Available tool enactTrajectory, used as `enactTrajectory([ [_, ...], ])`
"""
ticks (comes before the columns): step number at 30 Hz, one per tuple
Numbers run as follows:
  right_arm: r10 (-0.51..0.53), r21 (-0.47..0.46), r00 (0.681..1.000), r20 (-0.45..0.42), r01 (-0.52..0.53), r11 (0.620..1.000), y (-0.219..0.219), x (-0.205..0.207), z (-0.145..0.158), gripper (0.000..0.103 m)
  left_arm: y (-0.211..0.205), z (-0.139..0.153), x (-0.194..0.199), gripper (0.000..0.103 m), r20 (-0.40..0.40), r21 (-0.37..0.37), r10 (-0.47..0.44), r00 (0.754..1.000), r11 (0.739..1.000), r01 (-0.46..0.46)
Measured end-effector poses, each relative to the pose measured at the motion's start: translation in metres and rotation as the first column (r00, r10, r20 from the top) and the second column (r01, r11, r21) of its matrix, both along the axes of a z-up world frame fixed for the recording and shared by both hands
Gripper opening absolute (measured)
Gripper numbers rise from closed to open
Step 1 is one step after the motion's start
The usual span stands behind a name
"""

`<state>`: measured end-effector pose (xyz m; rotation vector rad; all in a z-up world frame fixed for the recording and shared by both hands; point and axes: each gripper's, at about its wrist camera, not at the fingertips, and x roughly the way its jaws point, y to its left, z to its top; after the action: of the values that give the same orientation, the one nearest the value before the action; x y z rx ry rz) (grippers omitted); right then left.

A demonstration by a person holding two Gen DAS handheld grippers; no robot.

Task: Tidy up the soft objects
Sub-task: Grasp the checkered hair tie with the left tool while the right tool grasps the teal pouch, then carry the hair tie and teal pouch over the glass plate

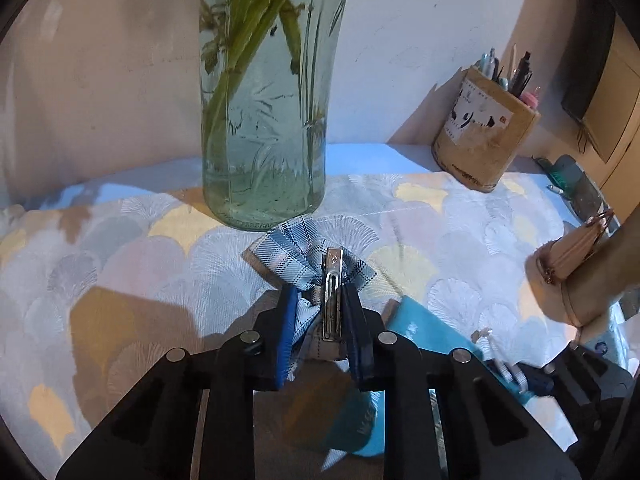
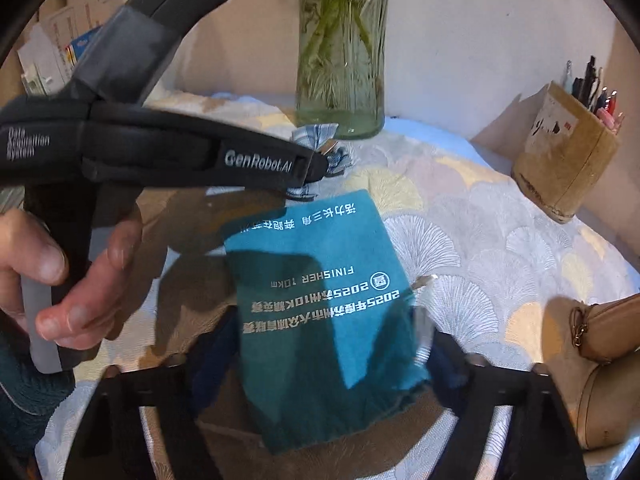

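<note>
Item by item, outward from the soft goods. Blue-and-white plaid fabric bow with a silver metal hair clip (image 1: 316, 264): pinched between the blue-padded fingers of the left gripper (image 1: 320, 320), which closes narrowly on its near half; the bow's far edge lies just in front of the base of the tall clear glass vase of green stems in water (image 1: 264, 120), on the scallop-patterned pastel tablecloth (image 1: 120, 264).

Teal rectangular cloth printed with white Chinese text and "FINISHER 10Km" (image 2: 320, 280): lies flat on the tablecloth, nearer the camera than the vase and just beside the bow; its near end sits between the fingers of the right gripper (image 2: 320, 360), whose jaws stand wide to either side of it. Whether they touch the cloth, cannot tell.

Person's left hand (image 2: 72, 280): wrapped around the black handle of the left gripper, left of the vase in the right wrist view.

Square tan pen holder filled with pens (image 1: 486, 136): against the wall, right of the vase, well apart from it.

Tan zippered pouch (image 2: 608, 328): at the table's right edge, right of and nearer than the vase.
</note>
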<state>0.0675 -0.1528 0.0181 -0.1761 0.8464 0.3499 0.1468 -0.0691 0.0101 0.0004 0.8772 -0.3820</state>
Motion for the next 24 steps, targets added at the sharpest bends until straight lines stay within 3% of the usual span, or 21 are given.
enactTrajectory([
  [5,-0.009,0.049,0.999,0.034,0.007,0.999,-0.007,-0.013,0.011,0.026,0.014,0.014,-0.014,0.02,0.011,-0.05,0.012,1.0,0.999,-0.012],
  [7,-0.02,0.085,0.999,0.031,0.018,0.996,-0.013,-0.016,0.016,0.019,0.017,0.021,-0.024,0.02,0.027,-0.054,0.014,1.0,0.998,-0.012],
  [10,-0.044,0.132,0.999,0.029,0.039,0.99,-0.024,-0.024,0.025,0.016,0.018,0.033,-0.04,0.02,0.041,-0.057,0.002,0.999,0.998,0.0],
  [14,-0.067,0.204,0.998,0.023,0.061,0.977,-0.044,-0.039,0.042,0.016,0.023,0.045,-0.059,0.02,0.025,-0.185,-0.032,0.999,0.982,0.036],
  [19,-0.082,0.24,0.996,0.044,0.07,0.968,-0.068,-0.066,0.064,0.016,0.016,0.065,-0.088,0.02,0.058,-0.19,-0.056,0.997,0.979,0.067],
  [24,-0.08,0.277,0.997,0.019,0.071,0.958,-0.085,-0.097,0.068,0.016,0.003,0.09,-0.119,0.02,0.114,-0.178,-0.092,0.989,0.978,0.111],
])
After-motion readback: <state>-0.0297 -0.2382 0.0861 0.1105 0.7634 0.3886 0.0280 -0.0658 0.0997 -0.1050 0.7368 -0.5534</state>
